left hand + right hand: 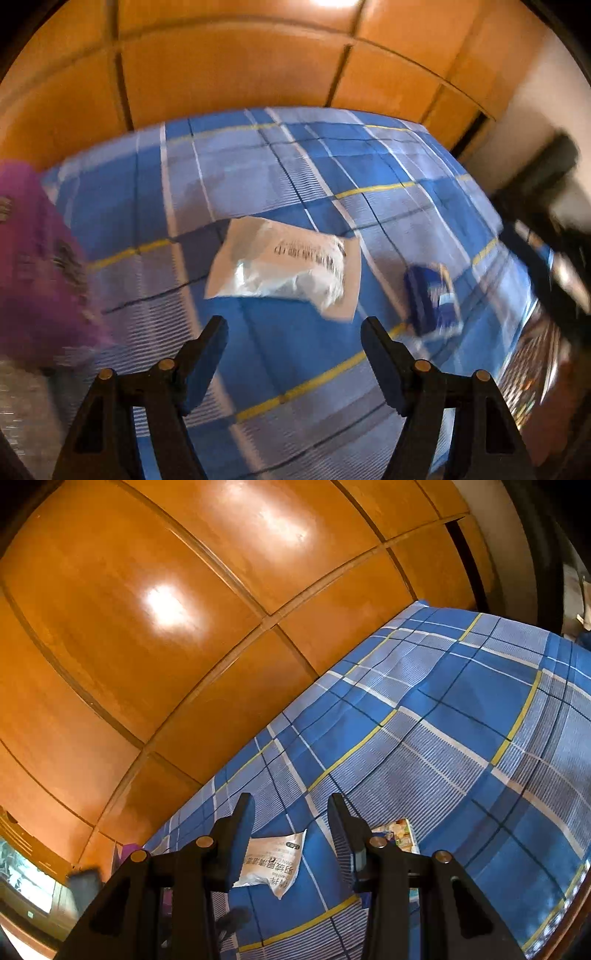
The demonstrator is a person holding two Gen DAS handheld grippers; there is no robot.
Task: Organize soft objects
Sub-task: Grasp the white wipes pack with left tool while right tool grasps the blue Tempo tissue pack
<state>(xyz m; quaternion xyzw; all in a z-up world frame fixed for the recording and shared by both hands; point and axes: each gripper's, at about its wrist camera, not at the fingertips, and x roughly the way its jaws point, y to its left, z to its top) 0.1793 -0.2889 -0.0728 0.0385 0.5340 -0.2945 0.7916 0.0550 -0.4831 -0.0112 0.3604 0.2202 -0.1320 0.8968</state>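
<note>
**Bed with plaid sheet and three things on it**

A bed under a blue plaid sheet stands against orange wood panels. Near its middle lies a white plastic packet. A blue pack lies right of the packet, apart from it; purple fabric lies at the left.

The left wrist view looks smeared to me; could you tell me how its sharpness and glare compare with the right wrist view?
Left wrist view: motion blur streaks the plaid bedsheet, the white plastic packet and the purple cloth. Right wrist view: sharp, the packet's print crisp, with bright glare patches on the glossy wooden panels. Both views bend straight lines, fisheye-style.
</note>
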